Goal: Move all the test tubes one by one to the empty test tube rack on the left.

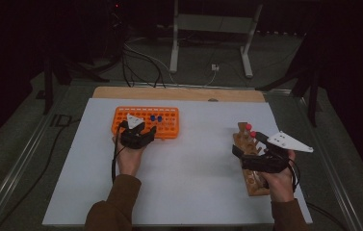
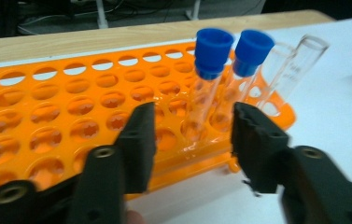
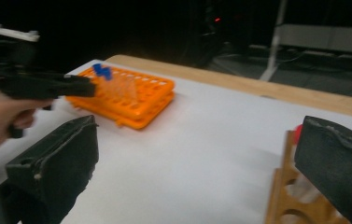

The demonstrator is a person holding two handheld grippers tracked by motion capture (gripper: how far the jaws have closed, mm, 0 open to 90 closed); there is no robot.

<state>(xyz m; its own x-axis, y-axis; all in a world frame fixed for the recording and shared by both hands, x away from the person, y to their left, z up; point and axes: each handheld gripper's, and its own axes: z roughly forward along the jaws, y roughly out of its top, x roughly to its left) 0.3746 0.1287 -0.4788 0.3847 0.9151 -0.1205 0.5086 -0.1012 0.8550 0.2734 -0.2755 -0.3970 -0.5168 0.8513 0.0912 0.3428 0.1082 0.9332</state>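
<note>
Left gripper [image 2: 193, 135] spread before two blue-capped tubes [image 2: 208, 79] in the orange rack [image 2: 61, 116]
Nothing pinched — right gripper [image 3: 197, 154] wide apart over the wooden rack [image 3: 290, 200].

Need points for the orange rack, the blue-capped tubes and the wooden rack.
orange rack [image 1: 167, 126]: high view, on its bare right-hand holes.
blue-capped tubes [image 2: 213, 46]: left gripper view, on the left tube's blue cap.
wooden rack [image 1: 252, 185]: high view, on its near end by the person's right hand.

High view above the near table edge facing forward, left gripper view close on the orange rack [image 2: 71, 126], right gripper view farther, sharing that rack.
</note>
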